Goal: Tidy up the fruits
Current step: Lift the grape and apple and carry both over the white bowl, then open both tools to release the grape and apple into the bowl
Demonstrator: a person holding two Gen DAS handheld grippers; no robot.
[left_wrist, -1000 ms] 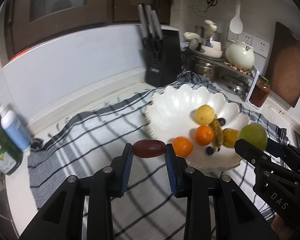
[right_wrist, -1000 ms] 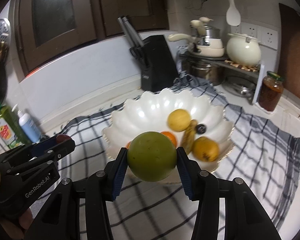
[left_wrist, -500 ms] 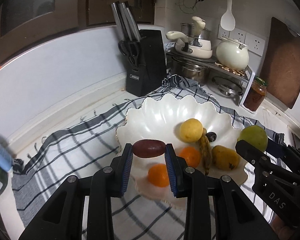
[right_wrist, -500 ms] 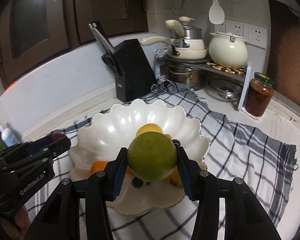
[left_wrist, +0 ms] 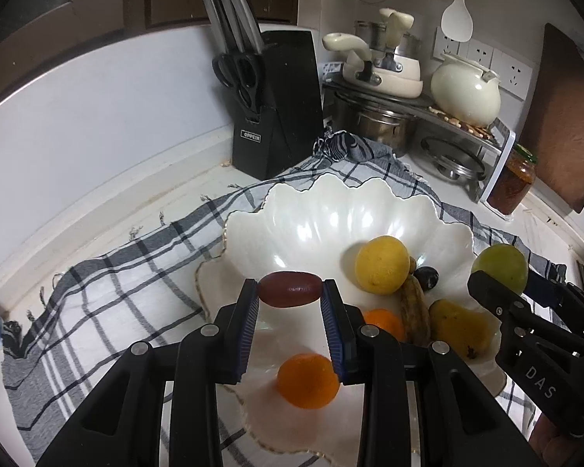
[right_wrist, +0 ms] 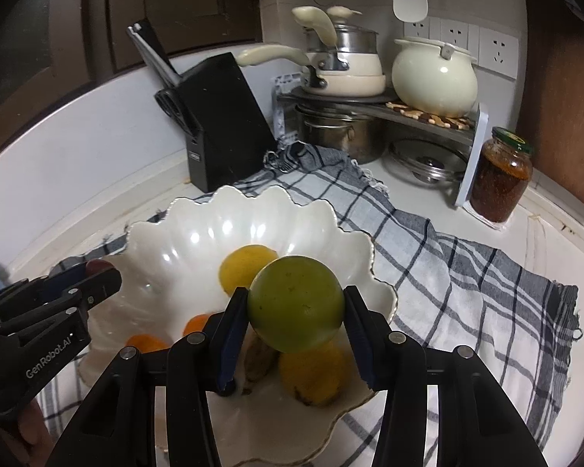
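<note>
A white scalloped bowl [left_wrist: 331, 210] [right_wrist: 198, 225] sits on a checked cloth. It holds a yellow fruit [left_wrist: 381, 264], two oranges [left_wrist: 307, 380], a brown banana [left_wrist: 414, 309], a dark plum [left_wrist: 427, 277] and a yellow pear [left_wrist: 457, 325]. My left gripper [left_wrist: 291, 290] is shut on a dark red oblong fruit [left_wrist: 290, 288] above the bowl's near left side. My right gripper [right_wrist: 296, 303] is shut on a round green fruit [right_wrist: 296, 303] above the bowl's near right part; it also shows in the left wrist view [left_wrist: 500, 266].
A black knife block [left_wrist: 270, 105] stands behind the bowl. To the right back are a rack with pots [left_wrist: 381, 74], a cream pot [left_wrist: 465, 91] and a jar of red sauce [right_wrist: 500, 181]. The checked cloth [right_wrist: 467, 272] covers the counter around the bowl.
Both grippers have moved forward over the bowl, each still holding its fruit. The bowl now fills more of both views.
</note>
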